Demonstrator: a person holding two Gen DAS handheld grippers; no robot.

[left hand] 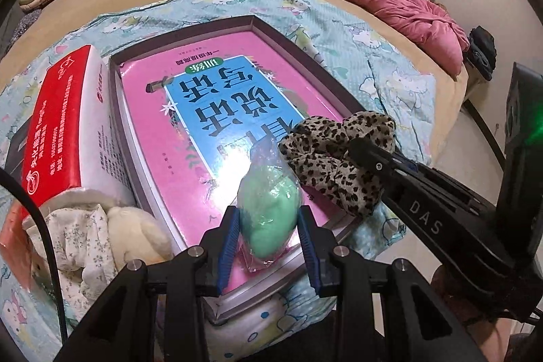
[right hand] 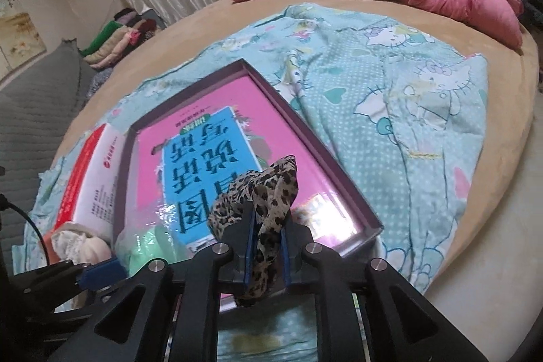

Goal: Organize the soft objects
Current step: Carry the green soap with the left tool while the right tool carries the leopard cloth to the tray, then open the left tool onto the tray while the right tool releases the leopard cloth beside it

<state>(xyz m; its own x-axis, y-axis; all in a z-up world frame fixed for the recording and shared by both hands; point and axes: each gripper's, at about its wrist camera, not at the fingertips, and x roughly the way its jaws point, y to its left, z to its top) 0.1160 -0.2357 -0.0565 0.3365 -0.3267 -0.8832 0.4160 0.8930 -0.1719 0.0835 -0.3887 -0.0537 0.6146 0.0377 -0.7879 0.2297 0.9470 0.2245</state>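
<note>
The pink book (left hand: 203,111) lying in the shallow purple-rimmed box (left hand: 271,26) carries large Chinese characters on a blue panel, seen upside down from both wrist cameras; the smaller print cannot be read. Beside the box on its left, the red-and-white tissue pack (left hand: 68,111) has white Chinese print that is too small to make out, and the letters "DAS" show on the right gripper's arm in the left wrist view. The left gripper (left hand: 269,223) points forward over the near edge of the book, its jaws clamped on the green soft lump in clear plastic wrap (left hand: 271,202). The right gripper (right hand: 268,236) reaches in from the right, jaws clamped on the leopard-print scrunchie (right hand: 271,192), held above the book's near right corner. A cream plush toy (left hand: 132,233) lies by the tissue pack on the Hello Kitty blanket (right hand: 407,90) spread over the bed (right hand: 492,192).
</note>
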